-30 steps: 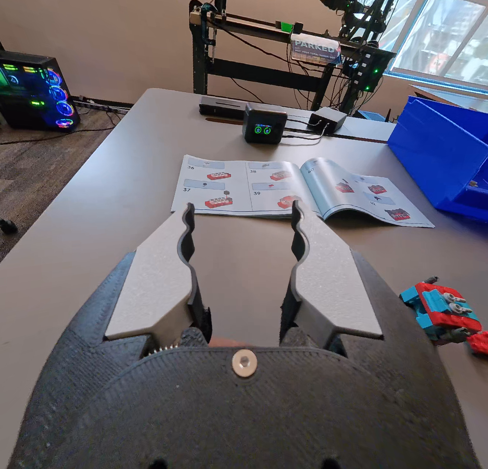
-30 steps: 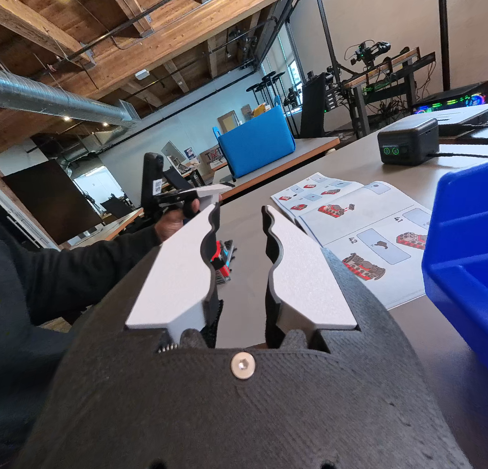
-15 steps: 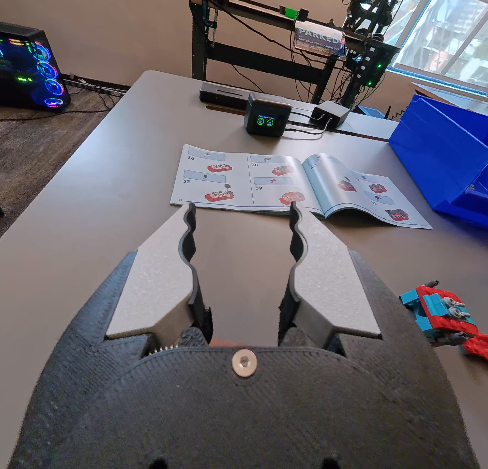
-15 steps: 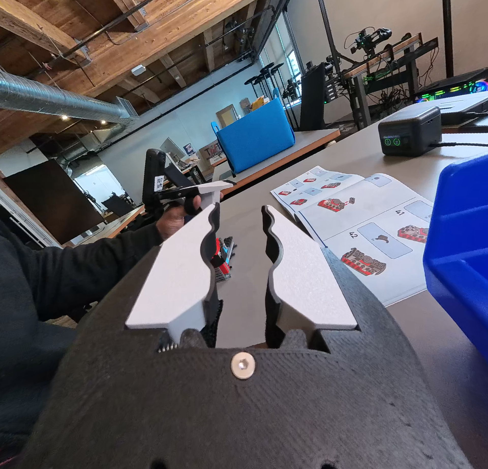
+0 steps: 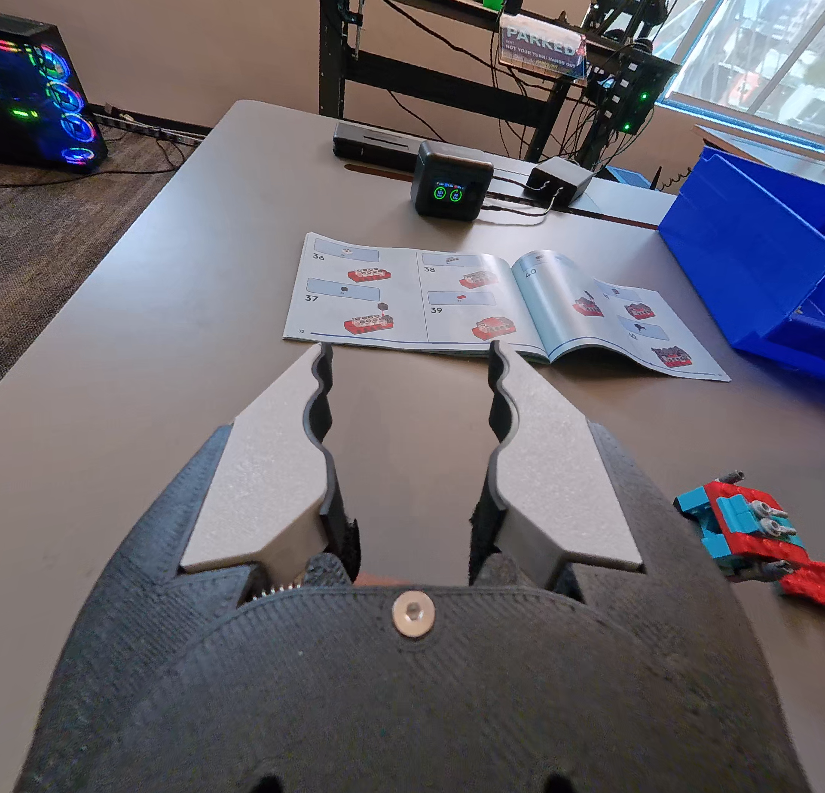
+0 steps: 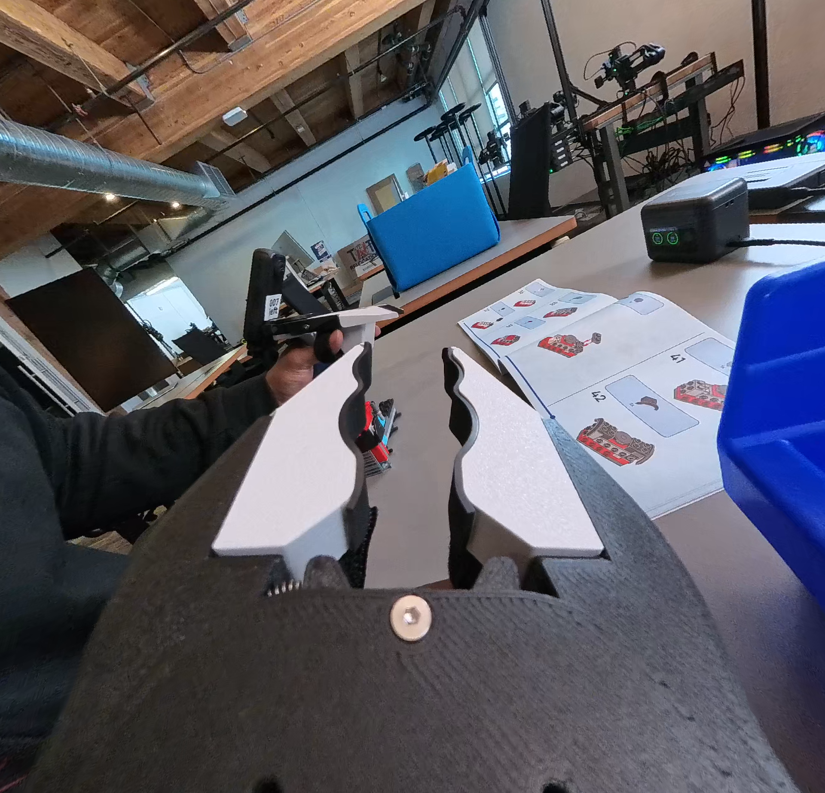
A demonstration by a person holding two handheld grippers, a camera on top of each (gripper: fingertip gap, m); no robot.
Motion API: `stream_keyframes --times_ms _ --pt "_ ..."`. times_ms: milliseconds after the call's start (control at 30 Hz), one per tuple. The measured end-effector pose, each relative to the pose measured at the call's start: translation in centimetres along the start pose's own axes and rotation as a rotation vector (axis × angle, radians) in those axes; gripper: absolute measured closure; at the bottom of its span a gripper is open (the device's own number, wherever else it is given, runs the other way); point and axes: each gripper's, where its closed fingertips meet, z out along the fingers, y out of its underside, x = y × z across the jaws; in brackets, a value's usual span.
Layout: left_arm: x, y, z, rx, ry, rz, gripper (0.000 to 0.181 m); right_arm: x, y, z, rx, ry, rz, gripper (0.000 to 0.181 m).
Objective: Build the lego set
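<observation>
**Both grippers empty above the table; model unheld**

Fingers: left gripper (image 5: 408, 356) spread wide, nothing between its fingers; right gripper (image 6: 406, 354) parted more narrowly, likewise empty. Neither touches any object.

Item 1. Lego model (image 5: 750, 530), red and teal, partly built, lying on the grey table (image 5: 156, 325). In the left wrist view it sits off to the right of that gripper, apart from it. In the right wrist view the same model (image 6: 379, 432) shows in the gap between the right fingers, farther off on the table, half hidden by the left-hand finger; not gripped.

Item 2. Instruction booklet (image 5: 468, 303), open flat, ahead of the left gripper, just beyond its tips.

Item 3. Blue bin (image 5: 750, 271), right edge of the table, beside the booklet. Its contents are not visible.

Item 4. Black box with small lit screen (image 5: 451, 187), behind the booklet, cabled.

Item 5. Person's hand (image 6: 299, 365), dark sleeve, holding the left gripper's handle.

Hazards, as judged:
- The model lies loose; a one-sided closing could push or spin it across the table rather than seize it.
- Squeezing across thin protruding pegs might pop pieces off.
- Reaching for the bin could sweep the booklet's raised page.
</observation>
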Motion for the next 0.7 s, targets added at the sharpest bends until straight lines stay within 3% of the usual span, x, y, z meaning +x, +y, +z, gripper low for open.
stream_keyframes --times_ms 700 --pt "-0.4 0.7 0.6 -0.054 -0.045 0.017 0.111 -2.3 1.1 1.0 -0.035 -0.084 0.002 0.150"
